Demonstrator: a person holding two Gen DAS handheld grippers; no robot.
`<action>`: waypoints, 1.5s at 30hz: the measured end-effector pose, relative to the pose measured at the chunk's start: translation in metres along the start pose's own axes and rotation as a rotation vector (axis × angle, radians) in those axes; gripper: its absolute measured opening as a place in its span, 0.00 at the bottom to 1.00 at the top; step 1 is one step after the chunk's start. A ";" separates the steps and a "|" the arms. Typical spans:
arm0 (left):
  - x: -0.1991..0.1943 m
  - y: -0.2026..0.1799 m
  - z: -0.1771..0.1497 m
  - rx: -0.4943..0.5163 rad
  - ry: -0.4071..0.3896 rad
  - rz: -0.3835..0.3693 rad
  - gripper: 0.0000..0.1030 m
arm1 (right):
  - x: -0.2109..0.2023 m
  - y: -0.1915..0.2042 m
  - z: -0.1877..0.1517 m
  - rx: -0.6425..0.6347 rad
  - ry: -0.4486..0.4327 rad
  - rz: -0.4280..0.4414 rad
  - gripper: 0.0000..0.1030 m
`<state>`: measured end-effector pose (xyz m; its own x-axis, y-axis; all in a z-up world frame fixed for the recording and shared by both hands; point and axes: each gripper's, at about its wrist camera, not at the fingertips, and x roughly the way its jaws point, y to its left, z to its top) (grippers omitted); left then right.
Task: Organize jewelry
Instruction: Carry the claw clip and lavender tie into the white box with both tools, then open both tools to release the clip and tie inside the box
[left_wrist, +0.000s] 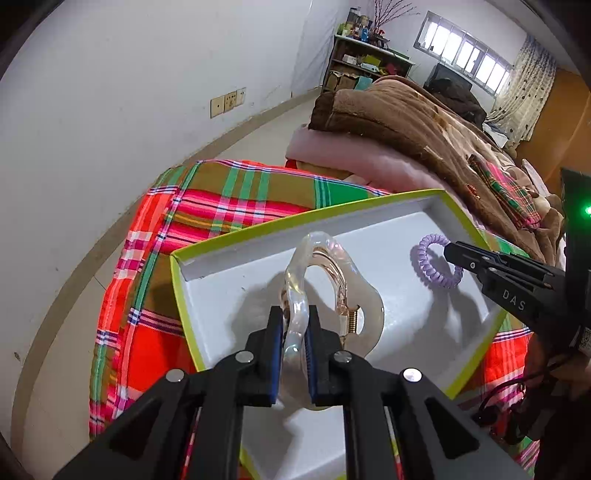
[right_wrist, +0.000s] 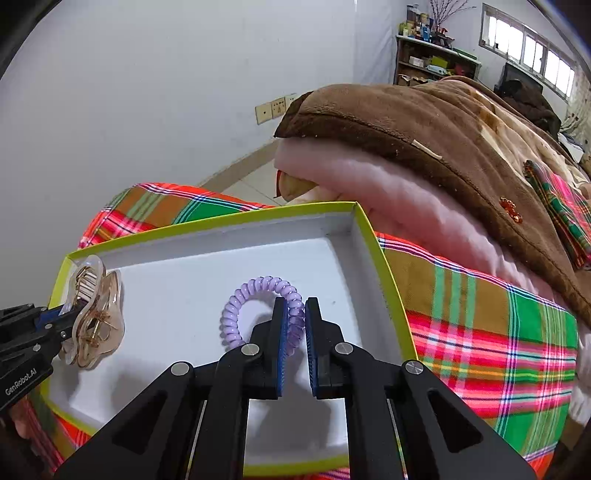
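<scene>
A translucent beige hair claw clip (left_wrist: 325, 243) is pinched between the blue pads of my left gripper (left_wrist: 295, 314), which is shut on it above the left part of a shallow white box with a lime-green rim (left_wrist: 295, 218). The right wrist view shows this clip (right_wrist: 92, 317) hanging just over the box floor at the left gripper (right_wrist: 55, 314). My right gripper (right_wrist: 295, 306) is shut on a purple spiral hair tie (right_wrist: 229, 317) over the middle of the box (right_wrist: 221, 221). In the left wrist view the tie (left_wrist: 419, 258) sits at the right gripper's tip (left_wrist: 448, 251).
The box lies on a red, green and brown plaid bedsheet (right_wrist: 480, 314). Folded pink (right_wrist: 388, 184) and brown blankets (right_wrist: 443, 125) are piled right behind it. The bed's edge drops to a tiled floor (left_wrist: 258, 133) by a white wall on the left.
</scene>
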<state>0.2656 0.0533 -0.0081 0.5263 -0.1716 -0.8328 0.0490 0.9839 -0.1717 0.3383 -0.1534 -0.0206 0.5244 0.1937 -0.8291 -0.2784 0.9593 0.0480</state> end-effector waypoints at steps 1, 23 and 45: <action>0.001 0.001 0.001 -0.001 0.000 0.002 0.11 | 0.002 0.000 0.001 0.001 0.004 -0.002 0.09; -0.013 0.008 0.005 -0.014 -0.040 0.002 0.43 | -0.004 -0.004 0.005 0.001 -0.014 0.001 0.19; -0.039 0.040 -0.033 -0.132 -0.048 -0.005 0.49 | -0.041 -0.064 -0.029 0.113 0.008 -0.006 0.19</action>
<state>0.2191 0.0975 0.0005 0.5664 -0.1705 -0.8063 -0.0589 0.9675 -0.2459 0.3117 -0.2283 -0.0057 0.5193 0.1867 -0.8340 -0.1825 0.9776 0.1052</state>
